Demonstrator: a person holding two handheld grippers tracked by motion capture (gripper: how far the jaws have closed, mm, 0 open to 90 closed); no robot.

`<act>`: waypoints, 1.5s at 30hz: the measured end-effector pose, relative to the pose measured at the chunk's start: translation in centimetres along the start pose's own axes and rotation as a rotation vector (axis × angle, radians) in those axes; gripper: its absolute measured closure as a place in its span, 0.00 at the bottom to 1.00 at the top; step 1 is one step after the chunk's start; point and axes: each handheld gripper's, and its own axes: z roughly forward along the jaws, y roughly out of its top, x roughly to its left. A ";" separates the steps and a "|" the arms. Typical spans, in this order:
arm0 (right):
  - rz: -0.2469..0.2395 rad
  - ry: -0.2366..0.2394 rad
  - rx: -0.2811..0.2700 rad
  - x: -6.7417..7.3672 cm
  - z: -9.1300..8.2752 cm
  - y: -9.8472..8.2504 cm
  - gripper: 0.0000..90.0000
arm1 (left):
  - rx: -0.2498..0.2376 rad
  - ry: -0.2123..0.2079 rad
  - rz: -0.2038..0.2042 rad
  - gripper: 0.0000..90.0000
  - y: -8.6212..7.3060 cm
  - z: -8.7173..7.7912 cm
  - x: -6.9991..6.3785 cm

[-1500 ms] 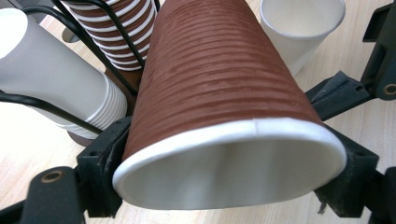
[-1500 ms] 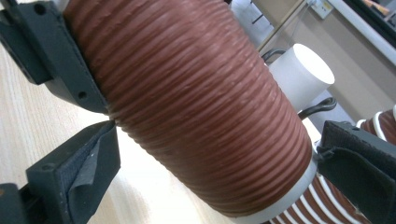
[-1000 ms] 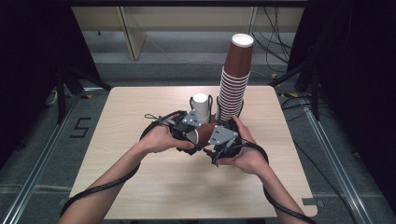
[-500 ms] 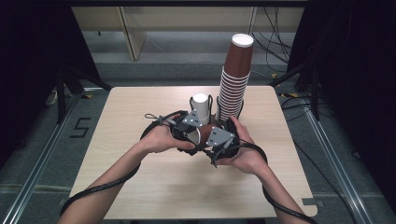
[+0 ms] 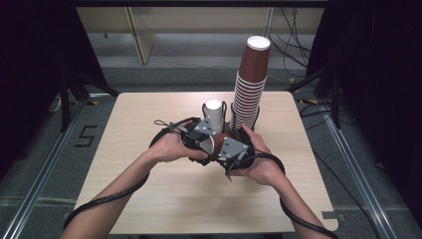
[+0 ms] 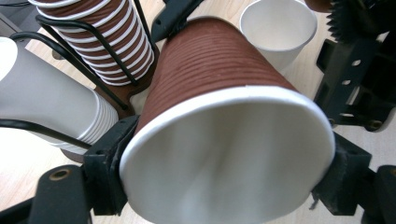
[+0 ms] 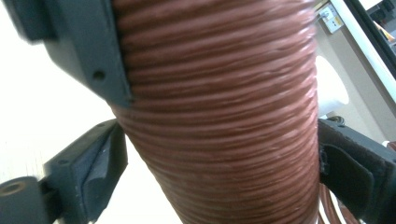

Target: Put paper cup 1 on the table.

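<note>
A brown ribbed paper cup [image 6: 219,84] is held tipped on its side above the middle of the table [image 5: 149,199], right in front of the tall stack of brown cups [image 5: 251,84] and the shorter white stack [image 5: 214,114].

The left gripper [image 6: 224,186] is clamped on the cup's white rim, one pad on each side, and the mouth is squashed a bit oval.

The right gripper [image 7: 219,163] is wrapped around the cup's ribbed body; its jaws have just been closing with the cup between them, but a sliver of gap can still be seen at the left pad, so no firm squeeze there.

A single white cup [image 6: 278,28] is stood on the table behind.
</note>
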 end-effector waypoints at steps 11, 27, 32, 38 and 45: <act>-0.027 0.003 0.011 0.2 0.2 0.1 0.12 | -0.010 -0.006 0.001 0.23 0.2 0.0 -0.3; -0.062 0.007 0.000 0.3 -0.1 -0.1 0.20 | -0.016 -0.012 0.059 0.21 0.2 -0.2 -0.2; -0.070 0.010 -0.003 0.2 -0.2 -0.1 0.21 | -0.023 -0.015 0.061 0.20 0.3 -0.3 -0.1; -0.053 0.023 0.006 0.1 -0.2 0.0 0.22 | -0.051 -0.011 0.055 0.18 0.3 -0.2 -0.3; -0.030 0.024 -0.002 0.1 -0.2 0.0 0.22 | -0.083 0.013 0.099 0.09 0.2 -0.2 -0.3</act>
